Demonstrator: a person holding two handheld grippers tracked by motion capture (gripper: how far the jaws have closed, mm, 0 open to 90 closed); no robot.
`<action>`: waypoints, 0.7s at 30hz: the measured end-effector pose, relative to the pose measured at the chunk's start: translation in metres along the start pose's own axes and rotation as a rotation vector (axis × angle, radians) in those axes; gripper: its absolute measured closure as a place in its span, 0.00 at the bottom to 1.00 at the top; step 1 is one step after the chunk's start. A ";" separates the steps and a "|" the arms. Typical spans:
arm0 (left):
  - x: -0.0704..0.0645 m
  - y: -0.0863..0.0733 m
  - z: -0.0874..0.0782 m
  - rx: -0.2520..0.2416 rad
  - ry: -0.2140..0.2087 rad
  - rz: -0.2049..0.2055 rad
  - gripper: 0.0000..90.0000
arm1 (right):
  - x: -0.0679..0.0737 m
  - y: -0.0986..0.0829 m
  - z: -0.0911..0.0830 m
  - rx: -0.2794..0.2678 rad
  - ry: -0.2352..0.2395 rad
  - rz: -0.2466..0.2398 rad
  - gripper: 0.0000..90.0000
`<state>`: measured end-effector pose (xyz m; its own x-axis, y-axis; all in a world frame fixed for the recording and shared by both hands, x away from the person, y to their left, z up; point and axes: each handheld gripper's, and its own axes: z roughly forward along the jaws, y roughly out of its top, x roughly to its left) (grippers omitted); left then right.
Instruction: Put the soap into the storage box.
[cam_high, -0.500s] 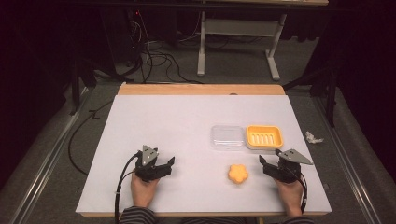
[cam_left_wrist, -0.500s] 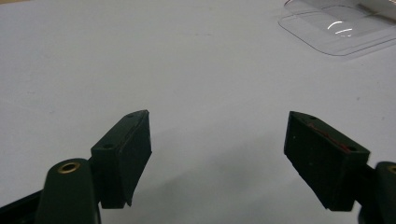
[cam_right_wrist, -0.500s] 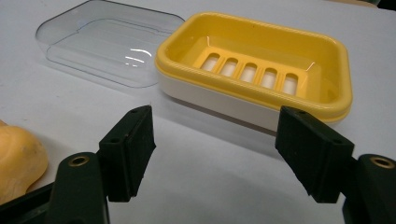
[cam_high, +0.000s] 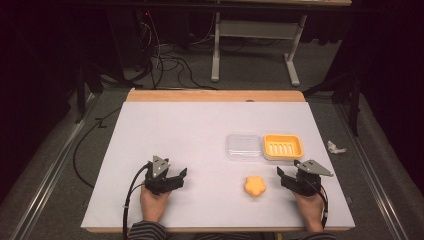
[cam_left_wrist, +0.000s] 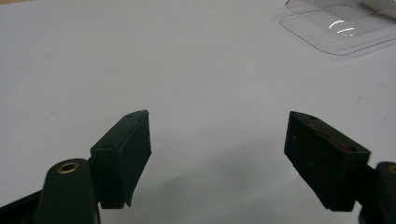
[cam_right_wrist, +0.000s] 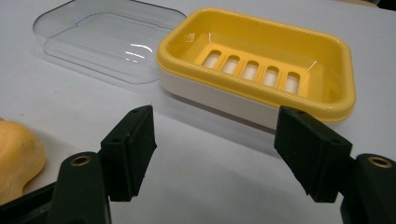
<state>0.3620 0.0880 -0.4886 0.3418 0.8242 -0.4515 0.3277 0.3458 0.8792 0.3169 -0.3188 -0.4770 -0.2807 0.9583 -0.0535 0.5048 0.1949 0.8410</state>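
A yellow soap dish (cam_high: 283, 146) (cam_right_wrist: 261, 70) with a slotted floor sits right of centre on the white table (cam_high: 200, 130). Its clear plastic lid (cam_high: 243, 146) (cam_right_wrist: 105, 39) (cam_left_wrist: 341, 28) lies beside it on the left. An orange flower-shaped soap (cam_high: 254, 185) (cam_right_wrist: 16, 156) rests nearer the front edge. My right gripper (cam_high: 282, 176) (cam_right_wrist: 215, 149) stands open just right of the soap and in front of the dish, holding nothing. My left gripper (cam_high: 180, 176) (cam_left_wrist: 217, 154) is open over bare table at the front left.
A crumpled white scrap (cam_high: 335, 147) lies on the floor right of the table. Cables (cam_high: 170, 60) and a desk frame (cam_high: 250, 45) stand beyond the far edge. A wooden strip (cam_high: 215, 95) runs along the table's far side.
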 end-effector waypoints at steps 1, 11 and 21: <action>0.000 0.000 0.000 0.000 0.000 0.000 0.26 | 0.000 0.000 0.000 0.003 0.001 0.000 0.33; -0.002 -0.001 -0.002 -0.006 -0.016 0.013 0.25 | 0.003 0.000 0.000 -0.005 -0.014 -0.026 0.32; -0.001 -0.001 -0.002 -0.004 -0.017 0.011 0.24 | 0.004 0.000 0.000 0.003 -0.015 -0.044 0.32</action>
<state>0.3595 0.0875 -0.4883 0.3602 0.8203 -0.4442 0.3204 0.3385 0.8848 0.3163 -0.3150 -0.4774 -0.2904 0.9518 -0.0986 0.4948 0.2376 0.8359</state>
